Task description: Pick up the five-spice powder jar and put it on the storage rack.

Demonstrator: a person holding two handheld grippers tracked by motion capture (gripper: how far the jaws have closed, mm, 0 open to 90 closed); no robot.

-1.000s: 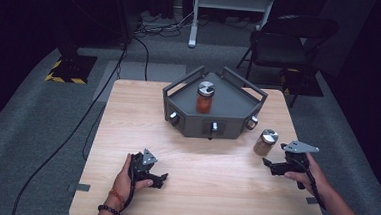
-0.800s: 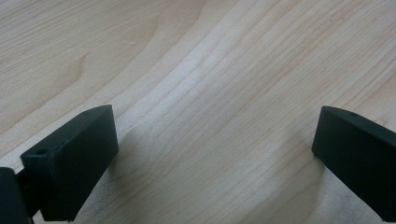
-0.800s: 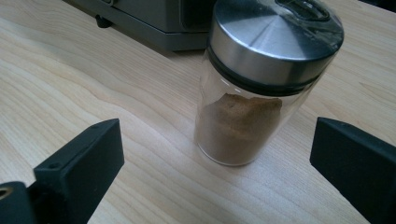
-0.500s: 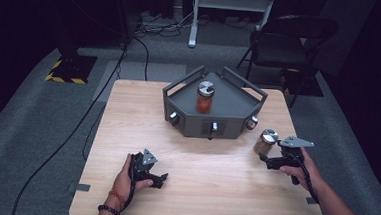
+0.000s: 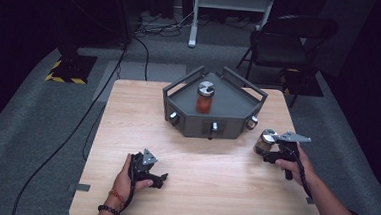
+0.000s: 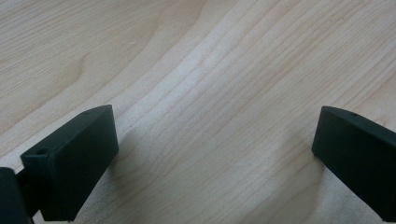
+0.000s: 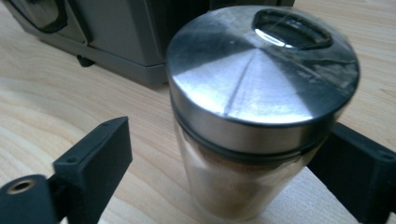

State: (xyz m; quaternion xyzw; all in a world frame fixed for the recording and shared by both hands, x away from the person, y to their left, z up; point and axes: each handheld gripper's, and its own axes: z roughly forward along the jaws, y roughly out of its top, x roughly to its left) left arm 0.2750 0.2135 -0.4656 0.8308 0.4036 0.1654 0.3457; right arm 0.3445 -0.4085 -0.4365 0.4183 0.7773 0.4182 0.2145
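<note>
Right gripper view: right gripper (image 7: 224,172) spread, brown spice jar (image 7: 261,116) between its jaws — no pinch yet. Grey tray (image 5: 227,121) just beyond it holds a red jar (image 5: 204,97). Left gripper (image 6: 210,158) spread over bare table (image 6: 196,70). Grasp, lift, placement probably remain.

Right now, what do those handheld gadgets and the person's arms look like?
Each hand grips a black pistol-shaped tool: the left tongs and right tongs have blocky matte-black jaws, a grey three-cornered plate on top and a trailing black cable. The forearms are sleeveless, with dark bracelets.

Silver-lidded jar (image 7: 261,116), grey rack (image 5: 227,121)
</note>
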